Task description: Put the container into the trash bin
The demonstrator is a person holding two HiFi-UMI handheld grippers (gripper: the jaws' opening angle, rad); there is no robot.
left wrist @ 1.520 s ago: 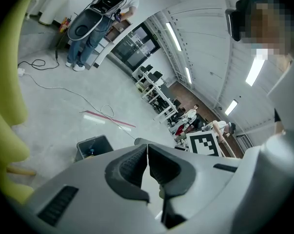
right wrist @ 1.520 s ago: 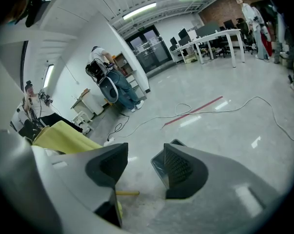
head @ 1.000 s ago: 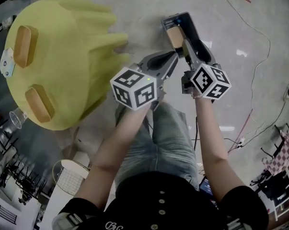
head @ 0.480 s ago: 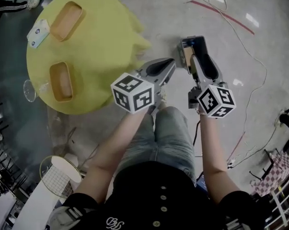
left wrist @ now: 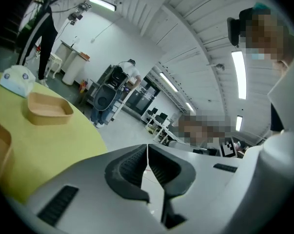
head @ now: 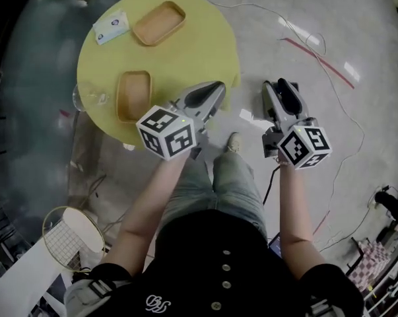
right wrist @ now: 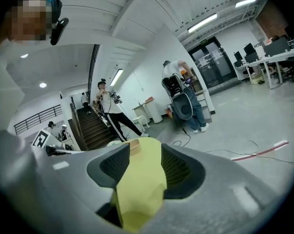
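Above the yellow table (head: 199,45), left tongs (head: 218,85) together, right tongs (head: 281,84) apart, closing on nothing.

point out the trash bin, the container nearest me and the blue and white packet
trash bin (head: 64,241): head view, its wire mesh side
nearest container (head: 134,95): head view, its bare inside floor
blue and white packet (head: 111,26): head view, middle of its top

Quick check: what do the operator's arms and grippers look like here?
The left gripper and right gripper are light grey moulded shells with dark ribbed pads. Each carries a white cube with black square markers. No cable on them shows. Short black sleeves, buttoned black top, blue-grey jeans. Right jaws are closing, nothing between them.
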